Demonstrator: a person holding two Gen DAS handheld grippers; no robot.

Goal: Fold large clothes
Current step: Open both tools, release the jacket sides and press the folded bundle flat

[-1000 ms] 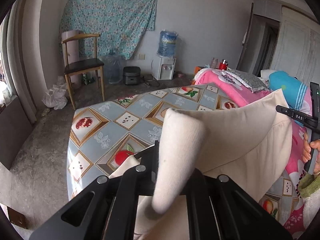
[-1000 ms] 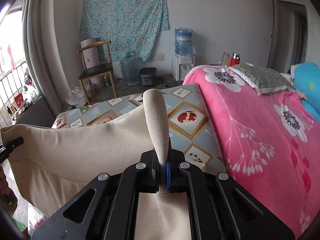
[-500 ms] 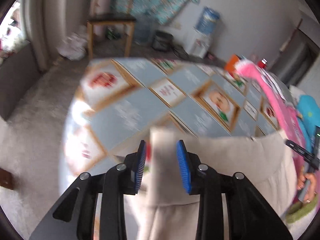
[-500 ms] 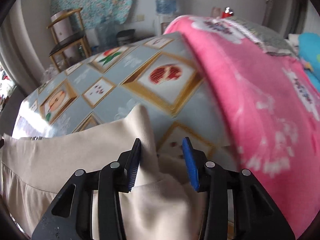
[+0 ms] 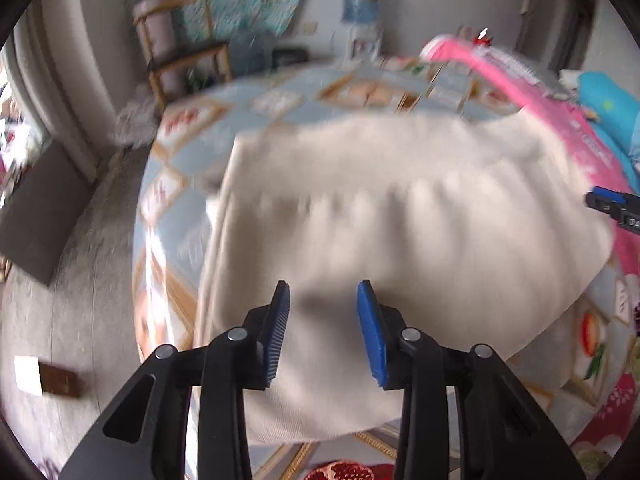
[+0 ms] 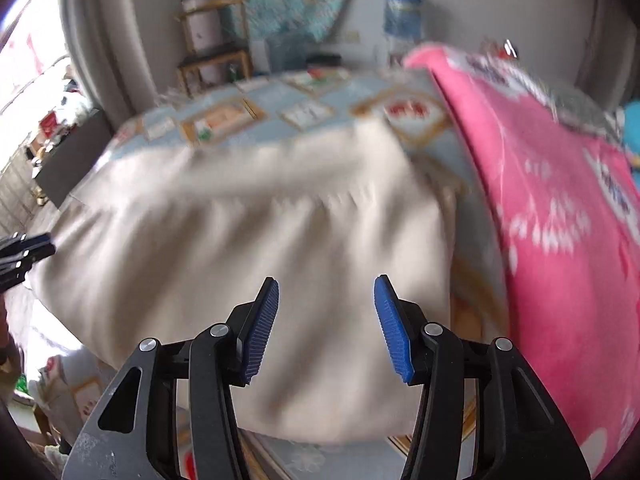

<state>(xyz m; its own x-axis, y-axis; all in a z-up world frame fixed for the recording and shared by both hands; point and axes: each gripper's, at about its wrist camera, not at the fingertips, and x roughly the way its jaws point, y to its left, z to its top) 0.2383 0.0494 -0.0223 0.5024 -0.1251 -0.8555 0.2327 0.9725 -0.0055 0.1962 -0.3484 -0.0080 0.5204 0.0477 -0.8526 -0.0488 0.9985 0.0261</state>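
Cream garment (image 5: 400,208) lain flat on patterned bed (image 5: 256,120), long axis crosswise; left claw (image 5: 323,330) and right claw (image 6: 326,324) opening, empty.

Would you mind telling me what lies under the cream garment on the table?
The cream garment lies on a table covered with a blue cloth printed with fruit tiles, which shows around the garment's edges. Whatever sits directly beneath the fabric is covered and cannot be seen.
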